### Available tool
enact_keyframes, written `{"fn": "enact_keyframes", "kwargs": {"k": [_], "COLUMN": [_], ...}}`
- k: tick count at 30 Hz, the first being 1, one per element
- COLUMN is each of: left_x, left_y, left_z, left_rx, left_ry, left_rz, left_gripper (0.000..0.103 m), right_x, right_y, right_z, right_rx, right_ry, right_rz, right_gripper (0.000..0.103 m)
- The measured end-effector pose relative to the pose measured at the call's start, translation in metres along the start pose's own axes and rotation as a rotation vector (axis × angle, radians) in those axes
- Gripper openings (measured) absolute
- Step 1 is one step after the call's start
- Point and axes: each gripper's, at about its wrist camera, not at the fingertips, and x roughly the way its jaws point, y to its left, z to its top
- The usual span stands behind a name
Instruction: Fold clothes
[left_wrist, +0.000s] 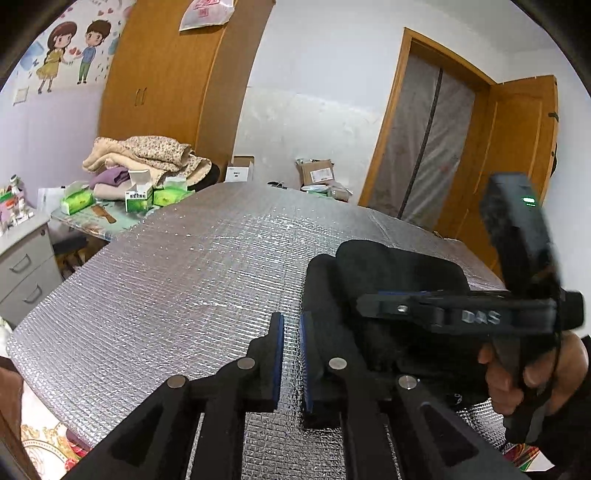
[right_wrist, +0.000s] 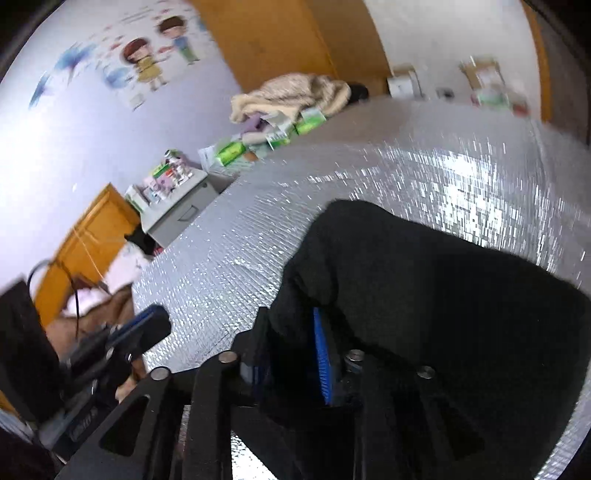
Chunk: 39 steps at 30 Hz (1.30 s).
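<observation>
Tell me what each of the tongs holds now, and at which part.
The right tongs pinch the black garment at its near left edge. The left tongs hold nothing; only a narrow gap shows between their pads.

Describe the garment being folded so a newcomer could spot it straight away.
Find the big silver quilted foil mat covering the work surface in the middle of the room. On its right side lies a black garment, bunched into a thick dark bundle, with the right gripper closed on its near edge. It is the only cloth on the foil; the beige and floral blankets are heaped beyond the mat.
</observation>
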Motion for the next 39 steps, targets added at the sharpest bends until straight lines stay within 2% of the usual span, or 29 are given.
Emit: {"fn": "enact_keyframes", "kwargs": {"k": [7,9,14,19,22,26,34,39], "left_x": [0.009,0.009,0.02,0.036,0.037,0.039,0.046,0.043], "left_y": [-0.007,-0.011,-0.022,-0.037,-0.05,-0.066,-0.071,-0.046], "left_z": [0.005,0.006,0.01,0.011,0.013,0.013,0.003,-0.001], "left_rx": [-0.013,-0.016,-0.029,-0.019,-0.004,0.042,0.12,0.044], "left_ry": [-0.004,-0.008,0.003,0.036,0.024,0.0,0.04,0.057], "left_rz": [-0.095,-0.133,-0.223,-0.251,-0.271,-0.257,-0.115,-0.073], "left_gripper": [0.014,0.021,0.035,0.037,0.038,0.038,0.038,0.038], "right_x": [-0.033,-0.044,-0.069,-0.087,-0.093,-0.096,-0.096,-0.097], "right_y": [0.006,0.002,-0.022,-0.046,-0.056,-0.061,-0.061,-0.063], "right_z": [-0.015,-0.021,-0.036,-0.053,-0.059,-0.064,-0.067,-0.069], "right_rx": [-0.078,-0.069,0.013,0.094,0.127,0.146,0.146,0.159], "right_ry": [-0.091,-0.114,-0.138,-0.155,-0.155,-0.16,-0.162,-0.164], "right_rz": [-0.049,-0.055,-0.105,-0.147,-0.164,-0.166,-0.157,-0.154], "right_gripper": [0.027,0.027,0.027,0.027,0.027,0.027,0.027,0.027]}}
